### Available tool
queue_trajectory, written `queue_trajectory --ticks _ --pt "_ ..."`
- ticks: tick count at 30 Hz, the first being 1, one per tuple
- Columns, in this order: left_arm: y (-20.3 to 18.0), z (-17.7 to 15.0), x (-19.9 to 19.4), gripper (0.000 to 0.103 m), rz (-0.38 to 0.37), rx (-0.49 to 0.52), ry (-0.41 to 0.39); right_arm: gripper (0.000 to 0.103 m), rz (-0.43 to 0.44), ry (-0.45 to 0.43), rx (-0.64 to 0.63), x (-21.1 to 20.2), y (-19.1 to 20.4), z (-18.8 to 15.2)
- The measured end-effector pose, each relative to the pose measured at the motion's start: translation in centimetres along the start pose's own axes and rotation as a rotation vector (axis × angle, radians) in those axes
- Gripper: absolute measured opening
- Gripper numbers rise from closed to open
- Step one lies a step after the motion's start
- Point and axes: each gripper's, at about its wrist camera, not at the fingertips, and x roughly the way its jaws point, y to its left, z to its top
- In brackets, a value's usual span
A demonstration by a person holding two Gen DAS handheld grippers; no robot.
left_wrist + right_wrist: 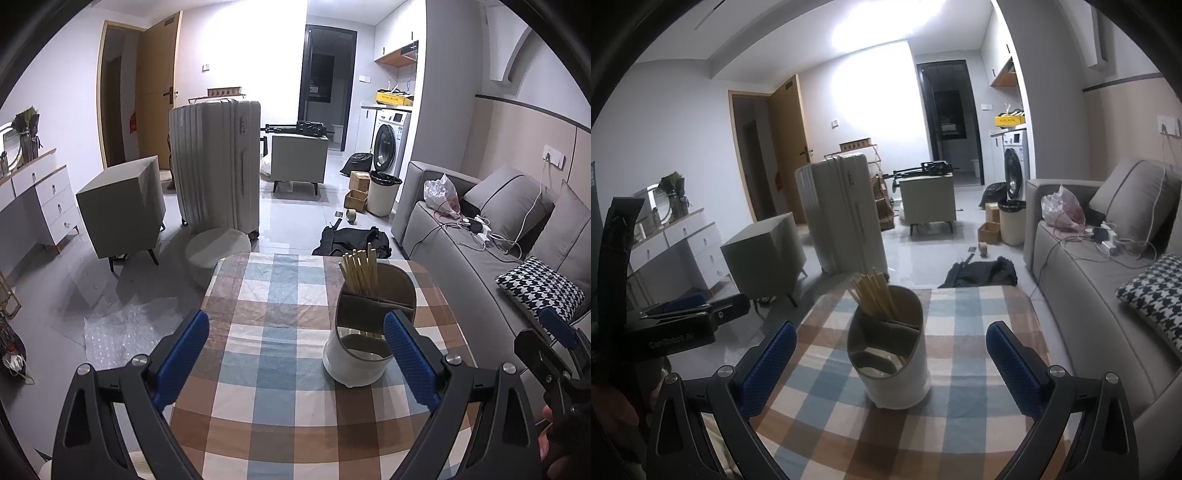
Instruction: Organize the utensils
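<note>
Blue-padded fingers (183,354) on the left gripper (295,354) are spread wide with nothing between them, hovering over the checked tablecloth (280,354). Same deal on the right gripper (891,363): its fingers (1012,363) are wide apart too, gripping nothing. Right in front of both sits the white utensil holder (899,373), upright on the table, split into compartments. A bunch of wooden chopsticks (873,297) stands in the far compartment, leaning a bit to the left; the near compartment looks mostly bare, though I can't really tell what's at the bottom. In the left wrist view the holder is just beside the right-hand finger. Further out there's a big pale suitcase (216,166) on the floor, a grey sofa (480,236) along the right with a houndstooth cushion (541,286), and a washing machine (389,142) way at the back.
</note>
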Motion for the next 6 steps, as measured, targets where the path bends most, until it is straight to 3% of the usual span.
queue_trajectory --ticks 6 --pt "0.21 0.02 -0.05 0.093 0.002 -0.012 -0.013 0.103 -0.005 0.006 0.001 0.06 -0.4 -0.3"
